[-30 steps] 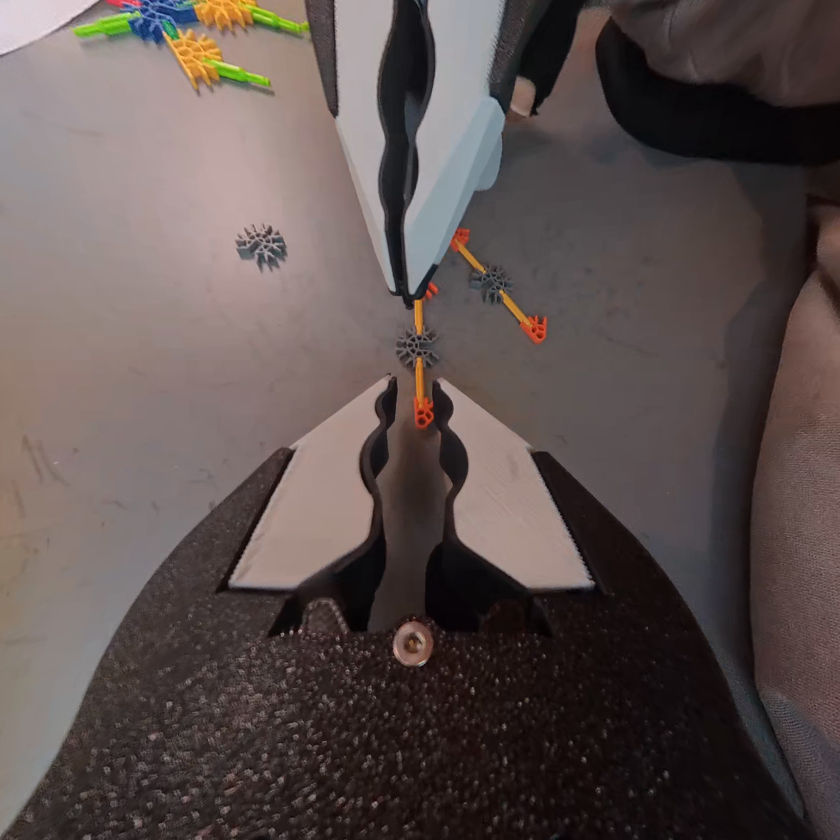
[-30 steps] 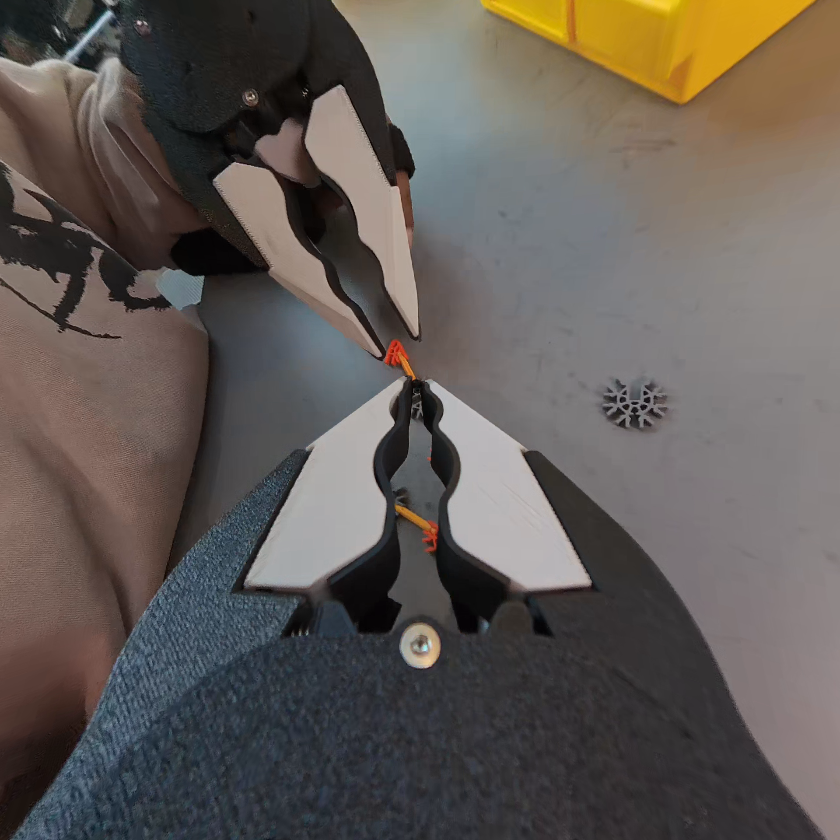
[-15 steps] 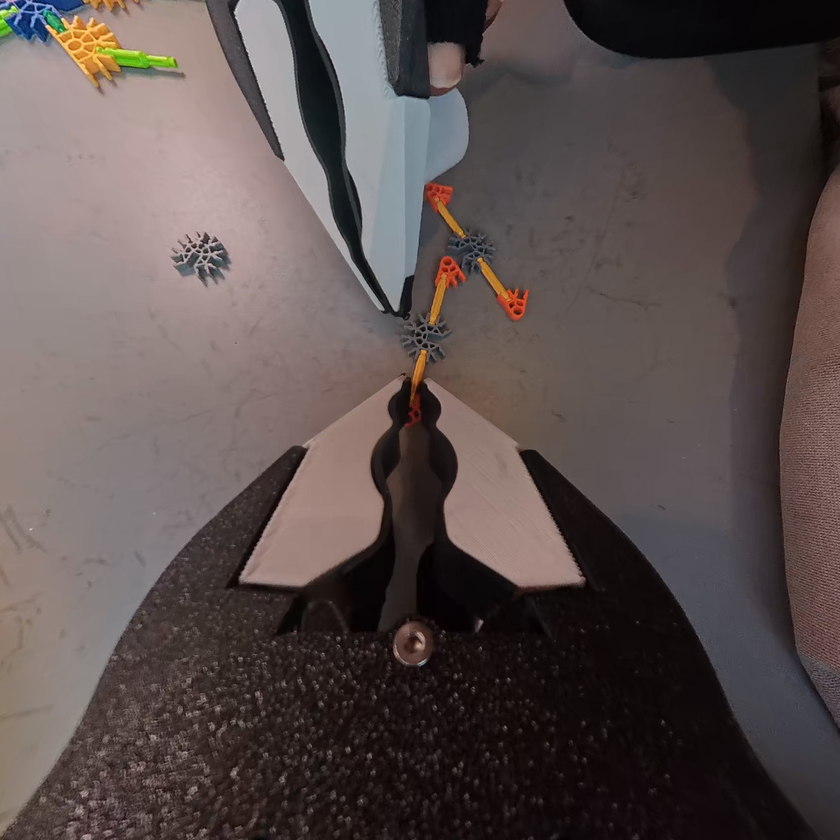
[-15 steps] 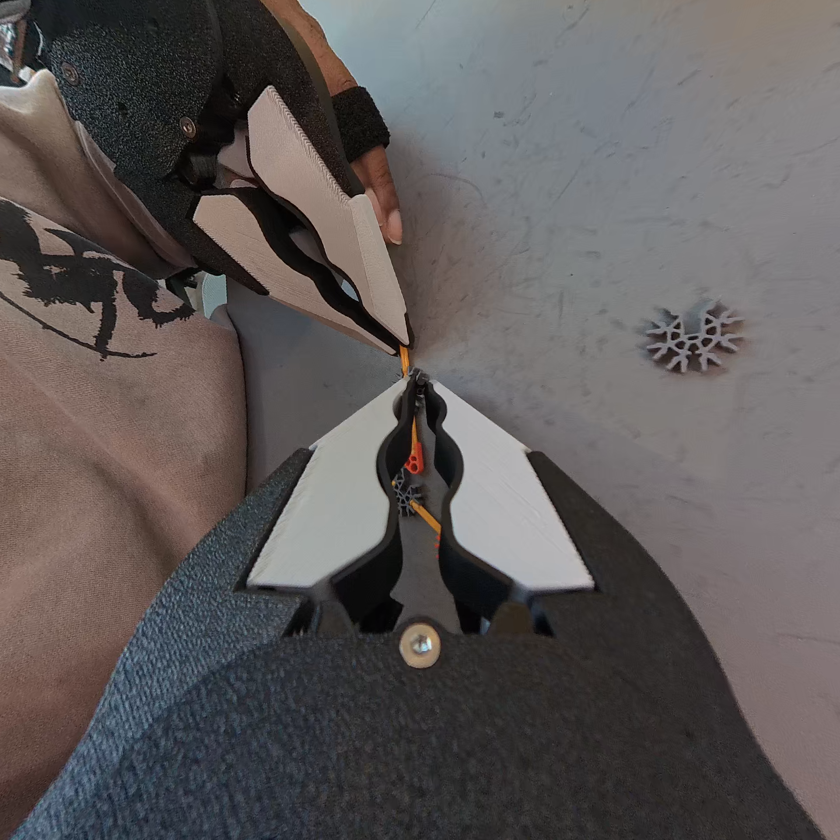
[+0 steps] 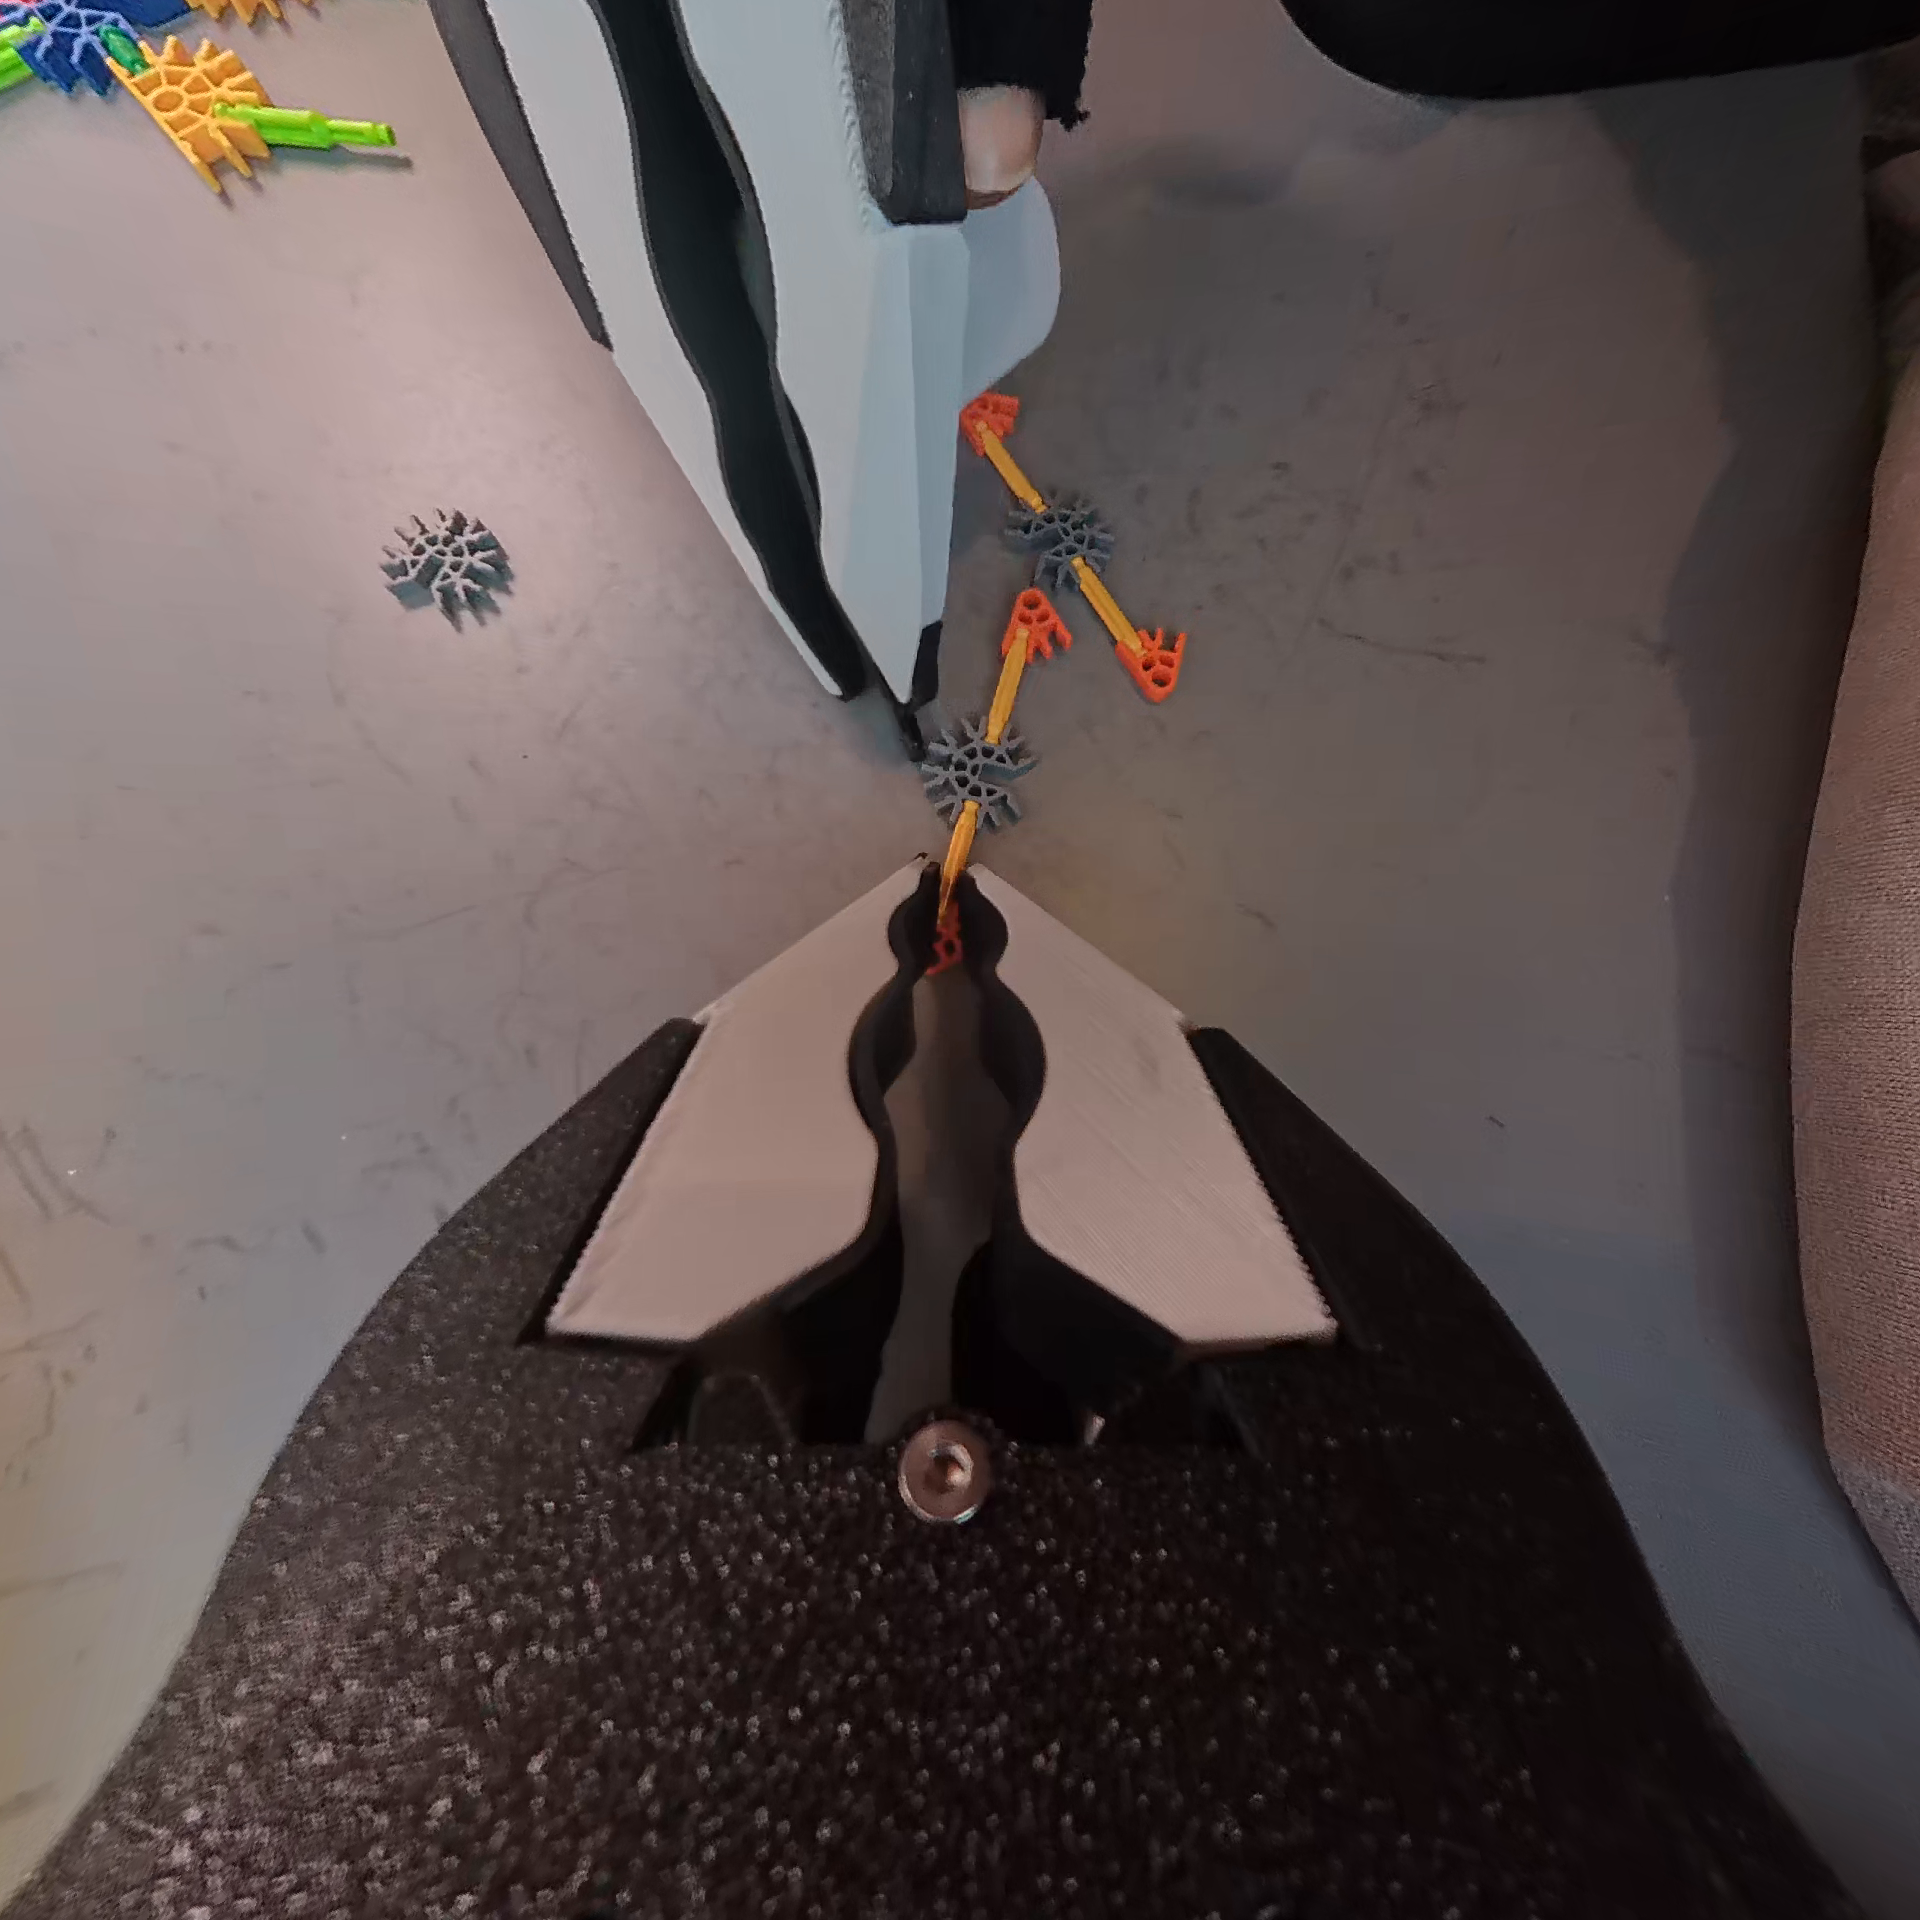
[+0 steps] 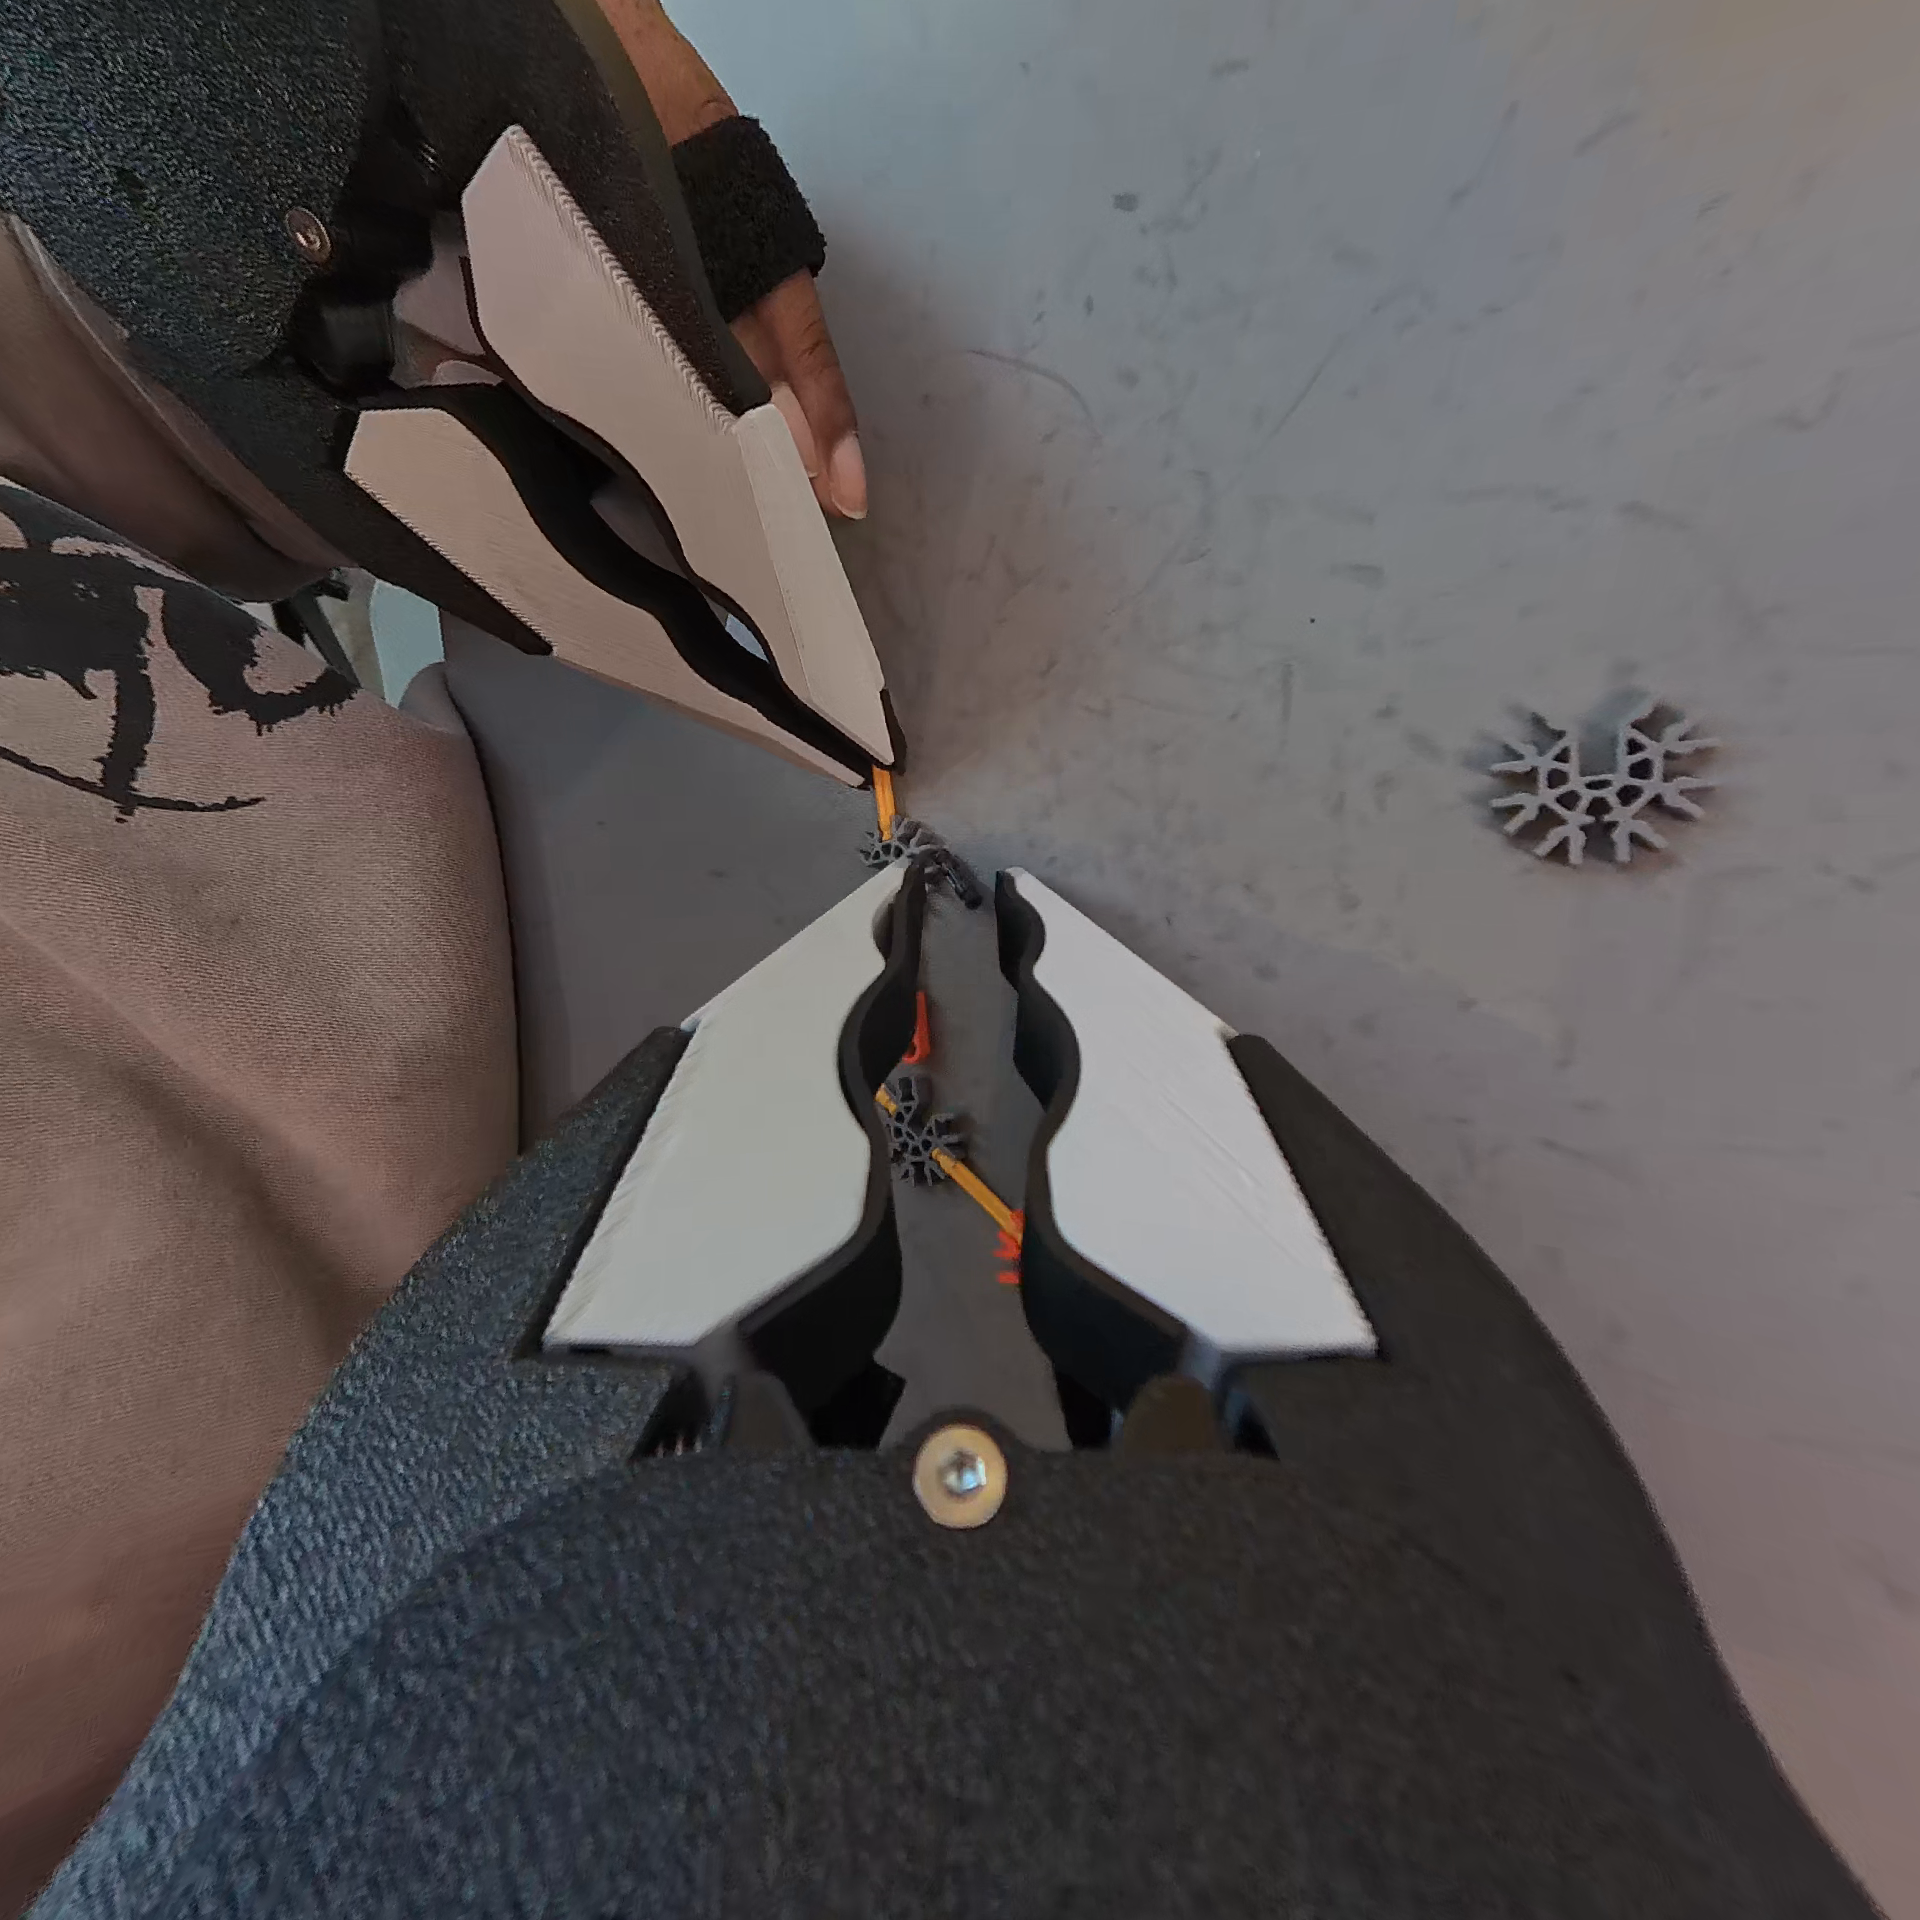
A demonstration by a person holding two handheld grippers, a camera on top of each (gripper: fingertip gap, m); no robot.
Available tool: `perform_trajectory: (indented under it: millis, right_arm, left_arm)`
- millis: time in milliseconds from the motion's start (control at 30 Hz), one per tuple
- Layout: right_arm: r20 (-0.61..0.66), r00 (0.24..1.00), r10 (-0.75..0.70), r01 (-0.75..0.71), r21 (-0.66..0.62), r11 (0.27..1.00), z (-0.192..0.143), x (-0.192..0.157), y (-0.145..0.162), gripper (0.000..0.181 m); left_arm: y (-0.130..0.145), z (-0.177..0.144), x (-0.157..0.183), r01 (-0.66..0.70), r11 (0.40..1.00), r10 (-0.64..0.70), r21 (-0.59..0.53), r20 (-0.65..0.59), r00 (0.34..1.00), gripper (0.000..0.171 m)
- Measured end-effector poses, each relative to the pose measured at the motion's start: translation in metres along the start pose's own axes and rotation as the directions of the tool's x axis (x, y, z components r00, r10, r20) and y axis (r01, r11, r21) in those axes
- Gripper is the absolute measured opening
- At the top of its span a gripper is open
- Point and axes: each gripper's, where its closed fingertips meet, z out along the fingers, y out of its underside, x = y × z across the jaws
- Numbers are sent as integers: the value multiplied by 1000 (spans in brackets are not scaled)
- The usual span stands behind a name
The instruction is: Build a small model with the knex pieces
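From the left wrist view I saw, far ahead and to the left of my left tool (image 5: 948, 883), a cluster of coloured pieces (image 5: 197, 104), and nearer a loose grey hub (image 5: 447, 566) flat on the bench (image 5: 312, 935). The left tool's fingers were pressed together, pinching the yellow rod of a rod-and-hub piece (image 5: 977, 774) just behind its orange end clip. The piece's grey hub stood just ahead of the tips. My right tool (image 6: 951, 883) reached in from opposite with its fingers narrowly parted, its tips just beside that hub; I could not tell whether they touched it. Ahead and to the right, a second rod-and-hub piece (image 5: 1060, 535) lay on the bench, apart.
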Motion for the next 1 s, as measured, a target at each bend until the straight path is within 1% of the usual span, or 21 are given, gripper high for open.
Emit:
perform_trajectory:
  millis: [133, 233, 300, 367, 433, 500, 567, 633, 733, 800, 867, 1000]
  right_arm:
    - [-42, 996, -76, 76, 11, 997, -6, 3, -3, 10]
    - [-68, 971, -228, 226, -41, 973, -7, -1, 3, 9]
    - [-100, 934, -344, 336, -95, 937, -5, -1, 7, 9]
    - [-139, 888, -438, 427, -107, 898, -3, 1, 4, 9]
    - [-132, 856, -500, 488, -114, 866, 0, 0, 0, 9]
    - [-98, 832, -547, 530, -154, 834, 2, -2, 3, 9]
    - [-89, 804, -589, 562, -210, 800, 5, 2, 6, 8]
    - [-58, 790, -611, 584, -233, 777, 4, 0, 8, 1]
    - [-28, 774, -632, 611, -231, 758, 4, -4, 13, 0]
    - [-19, 762, -647, 632, -195, 750, 4, -9, 14, 0]
    - [-21, 746, -665, 654, -165, 738, 3, -14, 14, 0]
    - [-46, 712, -701, 688, -152, 709, 2, -15, 10, 0]
  left_arm:
    - [1, -1, 2, -6, 1000, 6, 3, -11, 1000, 3]
    - [-2, -3, 6, -17, 1000, 18, 26, -36, 999, 3]
    - [-3, -5, 8, -49, 998, 51, 33, -51, 997, 3]
    - [-2, -8, 11, -111, 993, 114, 42, -72, 991, 3]
    - [-2, -10, 14, -156, 986, 162, 61, -116, 980, 3]
    - [-2, -9, 16, -188, 980, 198, 71, -168, 966, 3]
    - [0, -7, 16, -247, 967, 254, 57, -203, 946, 3]
    - [2, -5, 14, -297, 954, 299, 46, -240, 924, 3]
    - [2, -2, 8, -335, 942, 330, 35, -291, 898, 4]
    - [-1, 0, 0, -353, 935, 348, 33, -284, 894, 9]
    - [-2, 0, -6, -365, 931, 359, 32, -274, 892, 8]
    - [-2, 0, -17, -358, 933, 354, 23, -234, 906, 9]
